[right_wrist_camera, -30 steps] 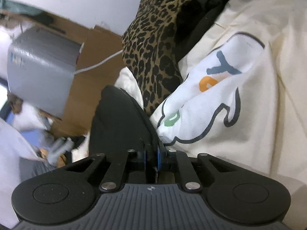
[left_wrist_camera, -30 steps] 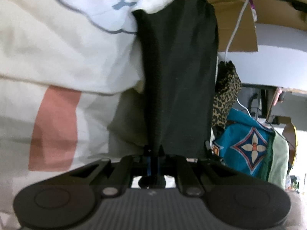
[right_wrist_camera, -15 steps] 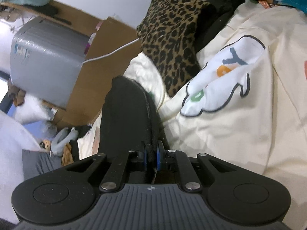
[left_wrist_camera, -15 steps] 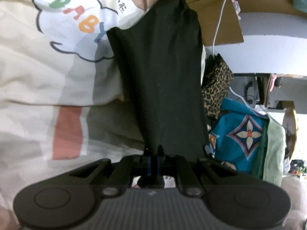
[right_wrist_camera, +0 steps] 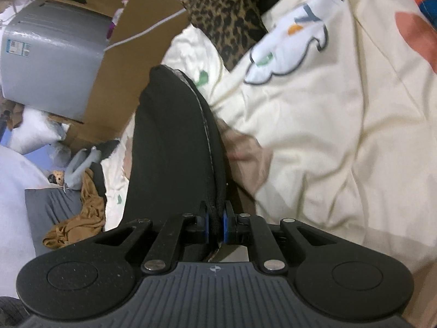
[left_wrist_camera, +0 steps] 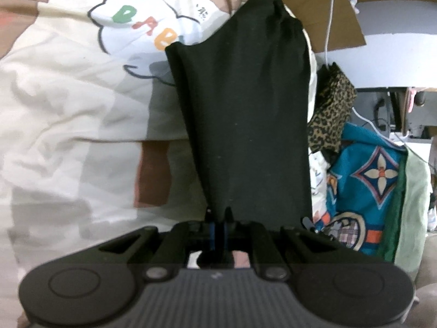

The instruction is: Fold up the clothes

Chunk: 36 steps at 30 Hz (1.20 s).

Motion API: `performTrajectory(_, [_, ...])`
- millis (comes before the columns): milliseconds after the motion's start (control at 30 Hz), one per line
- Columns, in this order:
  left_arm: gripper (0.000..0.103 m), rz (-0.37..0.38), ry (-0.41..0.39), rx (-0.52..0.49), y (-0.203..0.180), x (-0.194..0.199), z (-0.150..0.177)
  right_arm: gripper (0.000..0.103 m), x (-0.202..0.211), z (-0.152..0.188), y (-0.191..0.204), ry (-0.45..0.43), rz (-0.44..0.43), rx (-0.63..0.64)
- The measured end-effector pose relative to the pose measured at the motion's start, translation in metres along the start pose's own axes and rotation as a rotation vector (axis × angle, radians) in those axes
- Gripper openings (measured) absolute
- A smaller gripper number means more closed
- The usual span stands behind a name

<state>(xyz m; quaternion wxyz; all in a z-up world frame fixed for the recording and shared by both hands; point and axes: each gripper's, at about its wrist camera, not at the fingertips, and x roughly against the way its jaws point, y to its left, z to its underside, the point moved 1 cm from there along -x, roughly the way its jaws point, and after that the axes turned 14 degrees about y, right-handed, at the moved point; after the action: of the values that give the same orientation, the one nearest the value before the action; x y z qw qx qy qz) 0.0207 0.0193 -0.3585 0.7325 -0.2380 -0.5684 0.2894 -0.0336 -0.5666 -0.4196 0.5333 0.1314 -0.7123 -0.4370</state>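
Both tongs are clamped on the black garment (left_wrist_camera: 245,114) — the left tongs (left_wrist_camera: 218,213) nip one edge, the right tongs (right_wrist_camera: 215,213) pinch a seamed edge. It hangs stretched above the cream bedsheet (left_wrist_camera: 62,104), seemingly clear of it, with a leopard-print cloth (right_wrist_camera: 226,13) lying just beyond.

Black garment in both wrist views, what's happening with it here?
A person is folding clothes with two hand-held tools. The left tool and the right tool are each shut on an edge of the black garment, holding it above a cream bedsheet printed with cartoon shapes. A leopard-print cloth and other laundry lie nearby.
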Motion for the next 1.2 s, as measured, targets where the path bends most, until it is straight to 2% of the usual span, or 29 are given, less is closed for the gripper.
performTrajectory(233, [0.006, -0.018, 0.019, 0.014, 0.031, -0.028, -0.003, 0.008, -0.018, 0.005, -0.013, 0.030, 0.065, 0.004])
performTrajectory(400, [0.006, 0.021, -0.001, 0.063, 0.051, -0.043, 0.004, 0.012, -0.029, -0.004, -0.027, 0.097, 0.062, 0.018])
performTrajectory(567, [0.006, 0.031, 0.002, 0.068, 0.054, -0.048, 0.003, 0.017, -0.034, -0.020, -0.035, 0.166, 0.062, 0.061])
performTrajectory(700, [0.006, 0.031, 0.006, 0.059, 0.053, -0.048, 0.002, 0.023, -0.039, -0.033, -0.039, 0.221, 0.022, 0.068])
performTrajectory(900, [0.006, 0.021, 0.010, 0.055, 0.058, -0.048, 0.001, 0.026, -0.049, -0.039, -0.038, 0.299, -0.051, 0.044])
performTrajectory(967, [0.006, 0.008, 0.010, 0.051, 0.059, -0.044, 0.000, 0.024, -0.053, -0.038, -0.033, 0.316, -0.021, 0.061])
performTrajectory(1000, [0.006, 0.001, 0.012, 0.046, 0.057, -0.043, -0.001, 0.011, -0.055, -0.037, -0.030, 0.324, -0.001, 0.071])
performTrajectory(1033, [0.006, -0.003, 0.014, 0.043, 0.055, -0.042, -0.001, 0.007, -0.057, -0.037, -0.027, 0.331, 0.024, 0.071])
performTrajectory(1200, [0.006, -0.014, 0.022, 0.022, 0.042, -0.018, -0.002, 0.006, -0.049, -0.040, -0.010, 0.316, 0.065, 0.074])
